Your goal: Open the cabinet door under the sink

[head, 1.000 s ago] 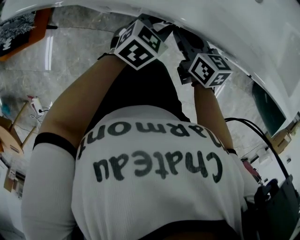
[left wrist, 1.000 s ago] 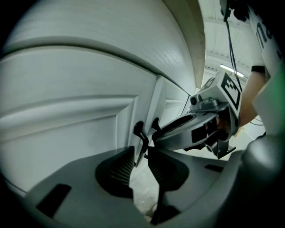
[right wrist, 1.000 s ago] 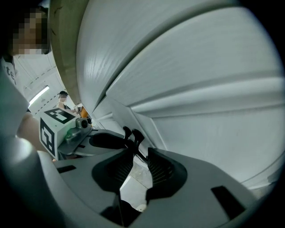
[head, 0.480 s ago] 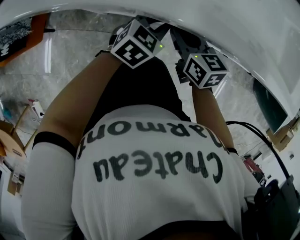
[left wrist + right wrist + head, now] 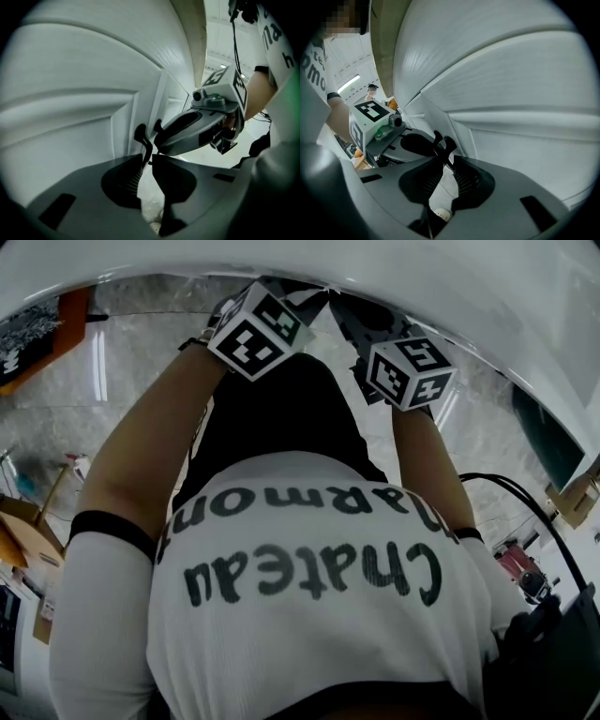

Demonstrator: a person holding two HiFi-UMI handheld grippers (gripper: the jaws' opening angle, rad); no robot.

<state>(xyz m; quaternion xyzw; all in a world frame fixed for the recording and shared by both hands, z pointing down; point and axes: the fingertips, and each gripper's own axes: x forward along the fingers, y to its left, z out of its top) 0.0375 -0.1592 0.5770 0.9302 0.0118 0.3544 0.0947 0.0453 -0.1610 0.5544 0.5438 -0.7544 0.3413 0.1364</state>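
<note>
Two white panelled cabinet doors meet under the sink, each with a black handle. In the left gripper view my left gripper (image 5: 147, 157) is shut on the left door's handle (image 5: 140, 136), next to the left door (image 5: 70, 103). In the right gripper view my right gripper (image 5: 447, 160) is closing, with the right door's handle (image 5: 448, 143) between its tips and a thin gap still showing. The right door (image 5: 525, 140) fills that view. In the head view only the marker cubes (image 5: 248, 332) (image 5: 412, 371) show; the jaws are hidden under the sink.
The white sink rim (image 5: 375, 273) arches over both hands. The person's white printed shirt (image 5: 309, 596) fills the lower head view. Grey marble floor (image 5: 112, 371) lies beyond, with cardboard boxes (image 5: 23, 540) at left and a black cable (image 5: 525, 507) at right.
In the head view both marker cubes have crept up towards the sink rim and rolled a little; the left cube has also shifted left. The arms stay close together.
</note>
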